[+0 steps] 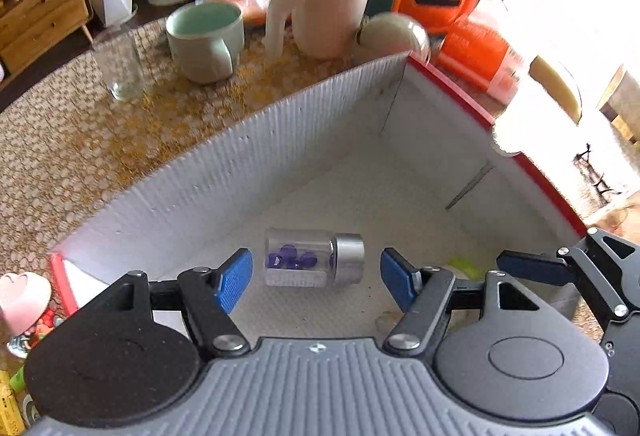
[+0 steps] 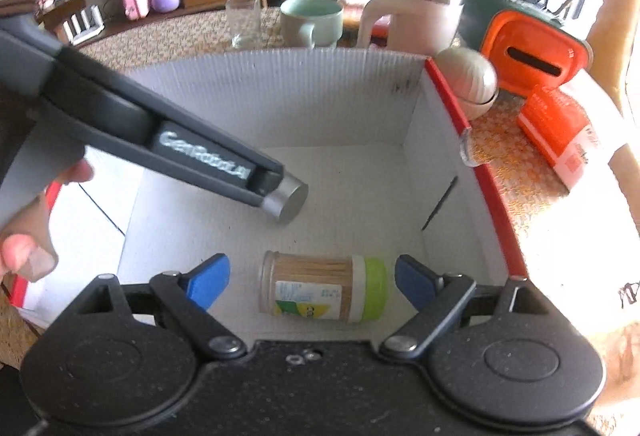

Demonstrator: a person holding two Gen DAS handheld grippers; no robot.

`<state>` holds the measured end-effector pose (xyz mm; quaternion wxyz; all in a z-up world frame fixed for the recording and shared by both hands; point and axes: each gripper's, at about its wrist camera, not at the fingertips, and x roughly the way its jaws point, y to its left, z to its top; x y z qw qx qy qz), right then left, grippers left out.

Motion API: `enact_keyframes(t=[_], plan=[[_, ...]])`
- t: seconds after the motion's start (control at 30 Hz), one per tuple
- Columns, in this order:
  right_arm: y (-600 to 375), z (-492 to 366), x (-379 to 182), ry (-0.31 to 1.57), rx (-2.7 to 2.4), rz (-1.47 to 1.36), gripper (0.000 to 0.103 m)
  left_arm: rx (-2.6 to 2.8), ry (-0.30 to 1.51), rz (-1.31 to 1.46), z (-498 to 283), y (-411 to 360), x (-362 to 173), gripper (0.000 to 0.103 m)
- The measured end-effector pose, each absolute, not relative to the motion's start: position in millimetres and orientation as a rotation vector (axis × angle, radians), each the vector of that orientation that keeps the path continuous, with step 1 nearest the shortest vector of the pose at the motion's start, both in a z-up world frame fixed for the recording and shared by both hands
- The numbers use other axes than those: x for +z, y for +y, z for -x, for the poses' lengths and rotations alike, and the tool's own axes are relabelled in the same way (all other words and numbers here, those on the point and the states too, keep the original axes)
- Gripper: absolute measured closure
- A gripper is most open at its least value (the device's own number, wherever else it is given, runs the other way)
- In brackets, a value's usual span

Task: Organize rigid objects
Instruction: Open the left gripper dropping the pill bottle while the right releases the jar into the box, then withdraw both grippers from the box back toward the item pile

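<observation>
You had both tongs (image 1: 316, 276) (image 2: 312, 282) open over jars (image 1: 314, 258) (image 2: 324, 286) in the box (image 1: 224, 171); crowding risked knocking either

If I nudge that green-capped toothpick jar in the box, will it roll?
Probably: the jar lies on its side on the smooth box floor. It looks light, full of thin sticks. The clear wall may be slippery.

A toothpick jar (image 2: 324, 288) (green-capped) lies inside the white box (image 2: 280, 83) between open jaws.
</observation>
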<state>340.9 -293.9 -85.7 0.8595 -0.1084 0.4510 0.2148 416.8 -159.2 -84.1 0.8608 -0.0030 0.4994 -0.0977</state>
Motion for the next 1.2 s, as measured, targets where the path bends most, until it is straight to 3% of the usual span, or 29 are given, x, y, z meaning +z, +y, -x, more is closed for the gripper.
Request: enact_keyframes(t=[0.7, 0.8, 1.2], plan=[[-278, -264, -39, 0.778, 0.502, 0.088, 0.005, -0.188, 0.781, -0.027, -294, -105, -21, 0.032], [-271, -249, -32, 0.739, 0.522, 0.075, 0.002, -0.188, 0.744, -0.019, -272, -92, -16, 0.025], [-237, -200, -19, 0.617, 0.625, 0.063, 0.0, -0.132, 0.631, 0.034, -197, -34, -5, 0.021]])
